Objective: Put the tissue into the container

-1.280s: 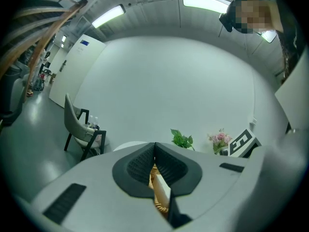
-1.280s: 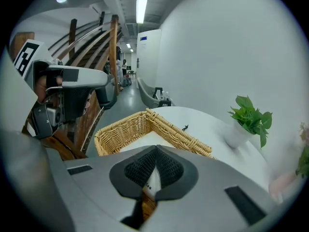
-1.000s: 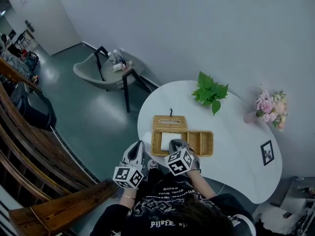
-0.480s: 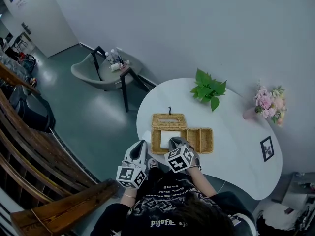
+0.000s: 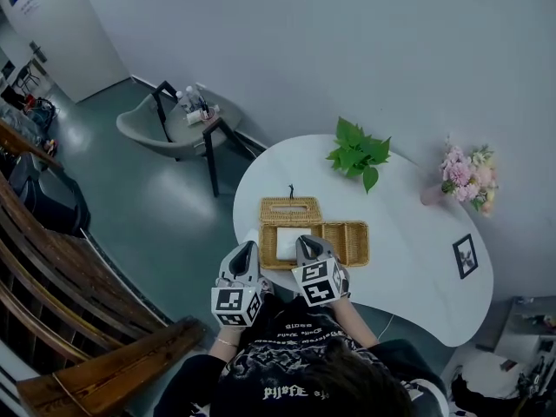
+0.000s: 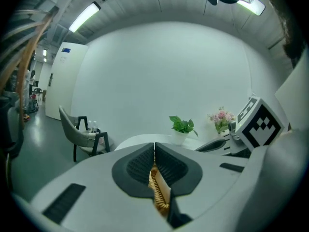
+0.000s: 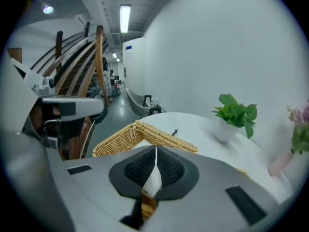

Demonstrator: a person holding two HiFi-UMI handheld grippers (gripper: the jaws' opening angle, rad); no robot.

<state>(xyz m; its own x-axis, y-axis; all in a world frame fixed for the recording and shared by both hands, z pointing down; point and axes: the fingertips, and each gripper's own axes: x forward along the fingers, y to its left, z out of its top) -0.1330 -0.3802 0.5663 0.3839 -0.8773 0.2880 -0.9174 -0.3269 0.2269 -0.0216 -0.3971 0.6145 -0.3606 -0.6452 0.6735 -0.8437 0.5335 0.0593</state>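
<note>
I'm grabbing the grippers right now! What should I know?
Left gripper: shut on the basket's left edge, steadying it.
Right gripper: shut on the near edge of the white tissue.
The tissue lies in the basket's left compartment. The lid is open at the far side.
Done: the tissue looks to be inside.
Left: let go of the tissue, then probably close the lid.

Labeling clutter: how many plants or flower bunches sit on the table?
2: a green plant at the far edge of the table, and pink flowers at its far-right edge. None looks hidden.
</note>
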